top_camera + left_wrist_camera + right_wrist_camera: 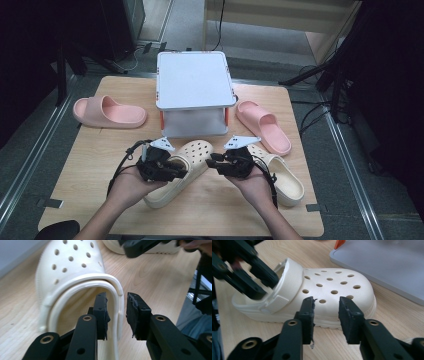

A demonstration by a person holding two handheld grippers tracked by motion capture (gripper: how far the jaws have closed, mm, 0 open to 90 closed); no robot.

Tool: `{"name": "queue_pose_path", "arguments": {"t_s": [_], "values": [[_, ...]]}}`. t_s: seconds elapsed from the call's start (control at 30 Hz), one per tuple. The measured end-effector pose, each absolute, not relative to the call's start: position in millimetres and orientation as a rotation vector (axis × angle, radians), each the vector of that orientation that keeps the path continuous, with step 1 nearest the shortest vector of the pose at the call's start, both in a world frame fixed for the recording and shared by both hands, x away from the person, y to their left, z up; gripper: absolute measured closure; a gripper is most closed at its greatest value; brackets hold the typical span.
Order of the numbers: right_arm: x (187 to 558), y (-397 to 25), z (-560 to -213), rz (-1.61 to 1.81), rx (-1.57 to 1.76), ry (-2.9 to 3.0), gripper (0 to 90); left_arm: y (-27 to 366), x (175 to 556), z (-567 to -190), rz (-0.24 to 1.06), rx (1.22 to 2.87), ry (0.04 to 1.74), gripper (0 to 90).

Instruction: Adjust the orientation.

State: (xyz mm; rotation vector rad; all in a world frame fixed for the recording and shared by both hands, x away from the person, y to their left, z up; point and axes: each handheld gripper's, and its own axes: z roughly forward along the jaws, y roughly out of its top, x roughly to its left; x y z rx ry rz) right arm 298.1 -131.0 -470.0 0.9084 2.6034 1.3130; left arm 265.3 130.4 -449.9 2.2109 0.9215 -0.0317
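The left gripper [117, 315] has its jaws parted astride the side wall of the cream clog [181, 170], which lies near the front edge of the wooden surface [90, 165]. The right gripper [326, 317], jaws released, points at the clog's perforated toe.

Left claw [176, 169] and right claw [214, 161] face each other, jaws parted.

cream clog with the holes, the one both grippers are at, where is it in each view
High view: cream clog lies low centre on the table, toe toward the white box.
Left gripper view: upper left, its opening rim between the left hand-held gripper jaws.
Right gripper view: across the middle, beyond the right hand-held gripper.
Shared landmark: the perforated toe cap.
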Motion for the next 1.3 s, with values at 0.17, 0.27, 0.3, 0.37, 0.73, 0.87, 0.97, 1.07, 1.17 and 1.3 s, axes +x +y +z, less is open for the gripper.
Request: {"name": "queue_pose_path", "arguments": {"t_s": [0.17, 0.27, 0.3, 0.37, 0.73, 0.87, 0.97, 1.07, 1.17, 1.3], "values": [[295.2, -128.2, -479.7, 1.298, 0.936, 2.630, 77.6, 155.5, 268.7, -440.6, -0.019, 2.169, 0.944, 78.1], [292.3, -124.2, -483.7, 1.288, 0.926, 2.646, 81.4, 171.5, 272.6, -440.6, 0.014, 2.148, 0.972, 81.6], [290.5, -121.0, -485.3, 1.278, 0.913, 2.658, 83.1, 181.0, 276.7, -444.4, 0.024, 2.138, 1.013, 83.5], [289.7, -119.8, -485.7, 1.272, 0.913, 2.664, 83.6, 187.3, 279.2, -448.4, 0.028, 2.131, 1.039, 83.6], [292.4, -103.2, -496.5, 1.210, 0.877, 2.723, 83.8, 193.7, 293.1, -486.9, 0.020, 2.152, 1.144, 85.1], [294.9, -102.3, -496.7, 1.212, 0.877, 2.728, 84.8, 194.2, 290.2, -489.0, 0.016, 2.130, 1.159, 86.7], [298.4, -102.2, -496.9, 1.225, 0.871, 2.724, 85.0, 194.6, 286.3, -492.6, 0.001, 2.151, 1.164, 87.7], [300.1, -102.2, -496.3, 1.212, 0.885, 2.715, 85.0, 193.7, 283.8, -493.3, -0.013, 2.147, 1.159, 87.6], [304.5, -103.3, -497.3, 1.229, 0.897, 2.712, 85.0, 191.5, 279.3, -492.6, -0.009, 2.154, 1.150, 87.7], [308.5, -103.3, -497.4, 1.220, 0.907, 2.700, 84.7, 189.1, 273.6, -492.4, -0.026, 2.144, 1.134, 87.8]]}}
